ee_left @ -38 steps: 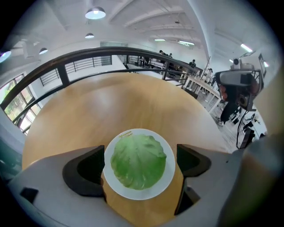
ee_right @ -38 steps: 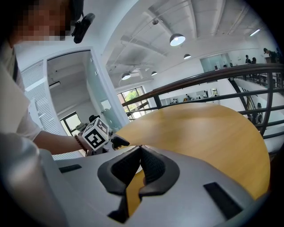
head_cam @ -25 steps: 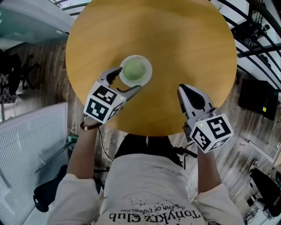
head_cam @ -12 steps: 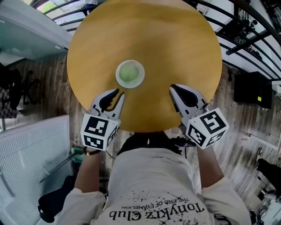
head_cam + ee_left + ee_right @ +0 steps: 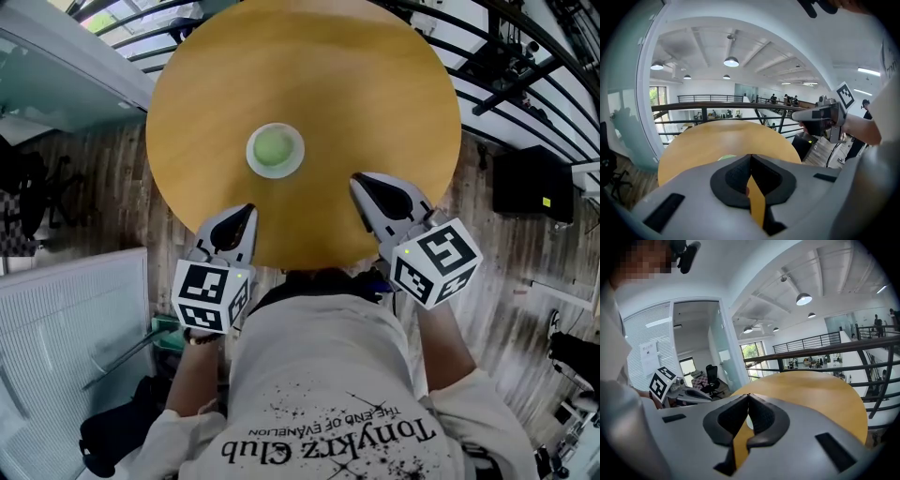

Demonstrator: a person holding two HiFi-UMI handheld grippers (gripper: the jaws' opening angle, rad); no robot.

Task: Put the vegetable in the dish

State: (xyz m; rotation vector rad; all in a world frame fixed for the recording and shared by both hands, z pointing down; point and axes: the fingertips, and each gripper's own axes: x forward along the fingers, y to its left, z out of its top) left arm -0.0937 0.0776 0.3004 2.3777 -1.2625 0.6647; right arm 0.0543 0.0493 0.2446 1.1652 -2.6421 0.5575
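Note:
A small white dish [image 5: 275, 150] stands on the round wooden table [image 5: 375, 84], with a pale green vegetable [image 5: 274, 147] lying in it. My left gripper [image 5: 248, 210] hovers at the table's near edge, below and left of the dish, its jaws shut on nothing. In the left gripper view the pads meet at the tip of the left gripper [image 5: 750, 157], and a green sliver of the vegetable [image 5: 724, 158] shows just beyond. My right gripper [image 5: 358, 179] is over the near right of the table, also shut and empty; in its own view the right gripper [image 5: 748, 397] has its jaws touching.
The table stands on a mezzanine with a dark railing [image 5: 525, 84] behind it. A glass wall [image 5: 56, 84] is at the left and wood flooring [image 5: 103, 178] lies around. The person's torso in a white printed shirt [image 5: 328, 394] presses against the near edge.
My left gripper has drawn back from the dish to the near edge and its jaws have closed. The vegetable stays in the dish. The right gripper has shifted slightly left.

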